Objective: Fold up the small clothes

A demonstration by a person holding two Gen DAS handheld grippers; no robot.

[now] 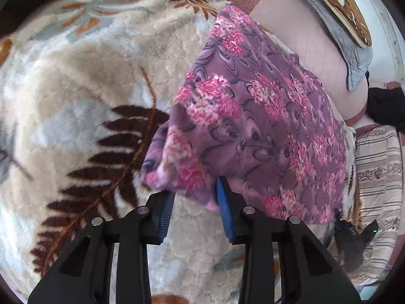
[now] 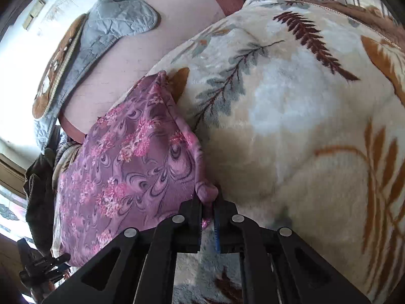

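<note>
Purple floral cloth (image 1: 253,116) — a thin, soft garment printed with pink blossoms and dark swirls — lies on a plush cream blanket with brown and orange fern leaves (image 1: 83,81), close to the blanket's edge, where a pale pink sheet (image 1: 303,30) shows beyond it. A grey quilted pad (image 2: 114,22) rests on that sheet, well apart from the work.

Each gripper takes one corner of the cloth's near edge. The right gripper (image 2: 208,202) is pressed nearly together and pinches a bunched corner of the fabric, a small roll of it poking out above the black fingers. The left gripper (image 1: 195,195) stands partly spread; the opposite corner droops into the gap between its blue ribbed pads (image 1: 224,202), but whether both pads actually press on it I cannot tell — the cloth touches the one on the right of the view and seems to hang free of the other.

Holding two corners of the same edge makes sense for a fold: both can be lifted together and carried over to the far edge, keeping the fabric taut so it halves cleanly. My judgement is that the fold is at its very start, with the cloth lying mostly flat. The slippery fabric could escape the looser left grip once lifted.
</note>
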